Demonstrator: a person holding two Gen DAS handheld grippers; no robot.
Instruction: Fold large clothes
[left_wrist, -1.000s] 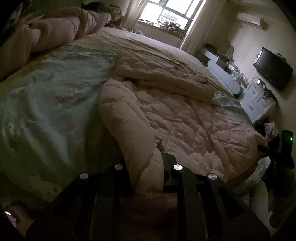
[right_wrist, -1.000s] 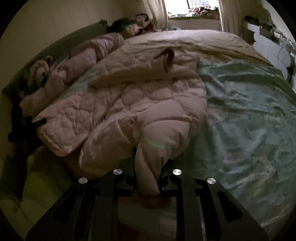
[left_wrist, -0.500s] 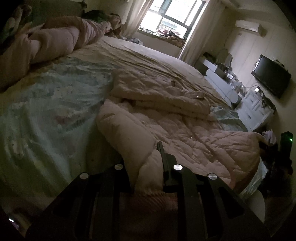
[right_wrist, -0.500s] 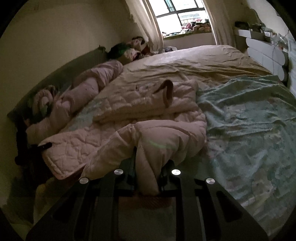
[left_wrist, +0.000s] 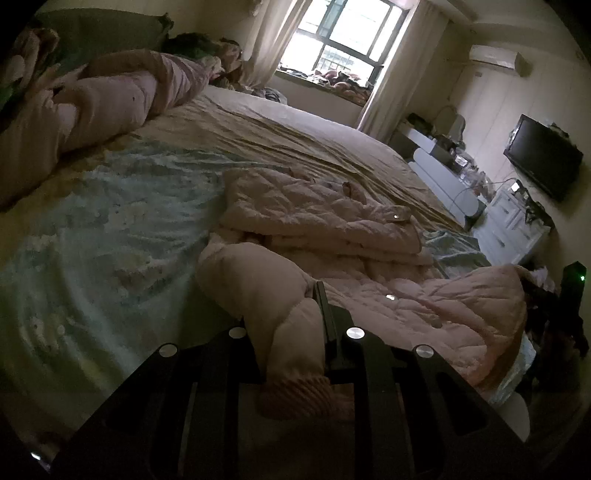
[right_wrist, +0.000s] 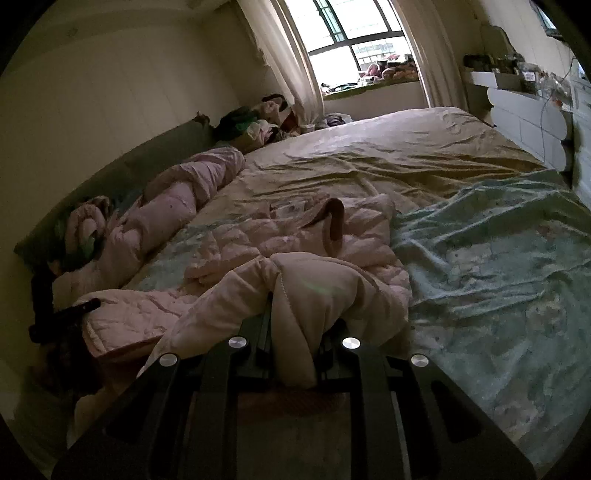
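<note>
Bed (left_wrist: 92, 236) w/ pink quilted coat (left_wrist: 369, 221): you've raised both sleeves, left tongs (left_wrist: 295, 332) & right tongs (right_wrist: 291, 343) each clamped on one, ready to fold inward.

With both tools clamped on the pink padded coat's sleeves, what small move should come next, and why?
Probably carry both sleeves forward over the body. The left tool and right tool are each shut on a sleeve cuff, while the pink coat lies bunched and crumpled on the bed, so laying the sleeves across it looks like the next fold.
</note>
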